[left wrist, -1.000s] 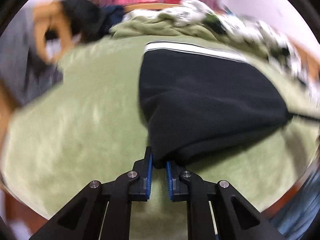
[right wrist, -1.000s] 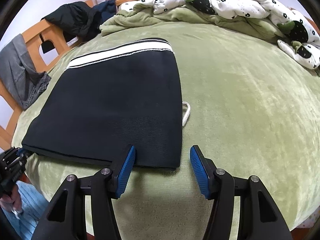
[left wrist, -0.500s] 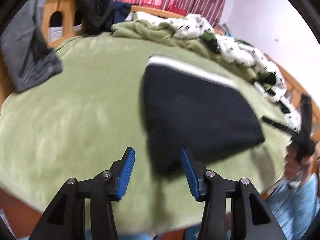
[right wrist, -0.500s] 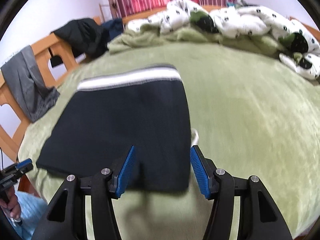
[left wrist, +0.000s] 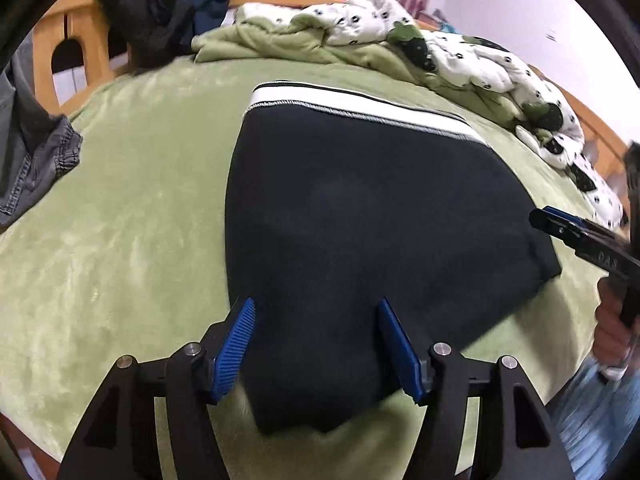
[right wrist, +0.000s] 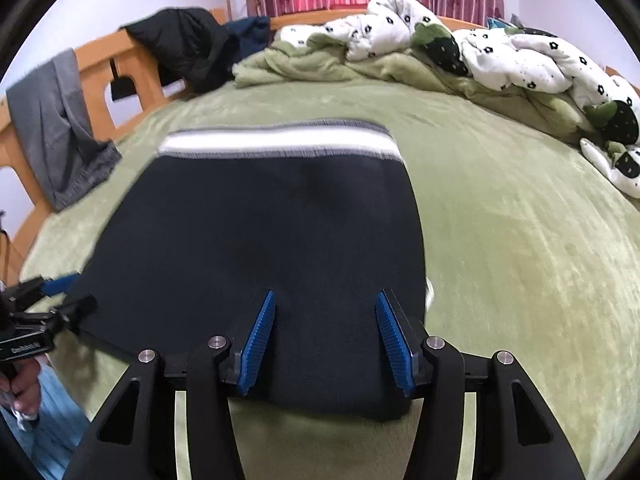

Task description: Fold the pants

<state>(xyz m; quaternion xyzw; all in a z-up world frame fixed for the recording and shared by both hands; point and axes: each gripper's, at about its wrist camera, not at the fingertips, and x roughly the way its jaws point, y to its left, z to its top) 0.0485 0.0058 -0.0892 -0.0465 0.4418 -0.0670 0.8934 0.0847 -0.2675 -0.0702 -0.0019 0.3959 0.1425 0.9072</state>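
The dark folded pants lie flat on the green bed, their white-striped waistband at the far end. My left gripper hovers over the near left corner. Its jaws are opening and the pads touch no cloth. My right gripper hangs above the near right part of the pants. Its jaws are closing a little and stand apart over the cloth, pressing nothing. A white drawstring peeks out at the pants' right edge. Each view shows the other gripper at its side edge.
The green blanket covers the whole bed. A rumpled white flowered quilt lies along the far side. Grey trousers and a black jacket hang on the wooden rail. A hand and blue jeans show near the bed's edge.
The left gripper, earlier shut on the pants' near corner, has let go and opened wide, and the corner now rests on the bed. The right gripper has drawn back and risen slightly.
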